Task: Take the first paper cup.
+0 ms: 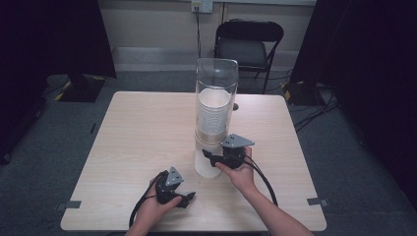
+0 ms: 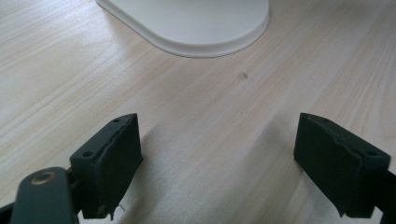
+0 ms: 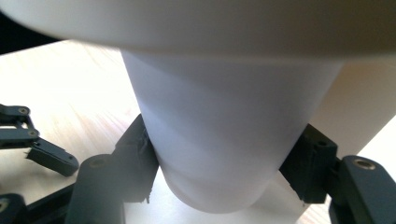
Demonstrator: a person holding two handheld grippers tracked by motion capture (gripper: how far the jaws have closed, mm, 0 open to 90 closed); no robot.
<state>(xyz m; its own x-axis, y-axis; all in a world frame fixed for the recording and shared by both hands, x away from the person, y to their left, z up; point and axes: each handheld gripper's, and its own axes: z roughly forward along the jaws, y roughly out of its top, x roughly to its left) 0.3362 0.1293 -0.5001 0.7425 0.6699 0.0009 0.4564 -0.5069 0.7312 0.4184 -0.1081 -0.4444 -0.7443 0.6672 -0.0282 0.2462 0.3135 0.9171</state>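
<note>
Here, at frame centre, a white cup hanging below the dispenser is gripped by the right gripper, likely for pulling free; the left gripper is rested open on the table.

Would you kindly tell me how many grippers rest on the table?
1: the left gripper sits on the pale wooden table near its front edge. The right gripper is at the white paper cup under the clear dispenser tube.

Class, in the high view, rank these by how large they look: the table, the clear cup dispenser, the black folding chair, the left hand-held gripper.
1. table
2. cup dispenser
3. folding chair, though it stands farther off, so its rank is unsure
4. left hand-held gripper
</note>
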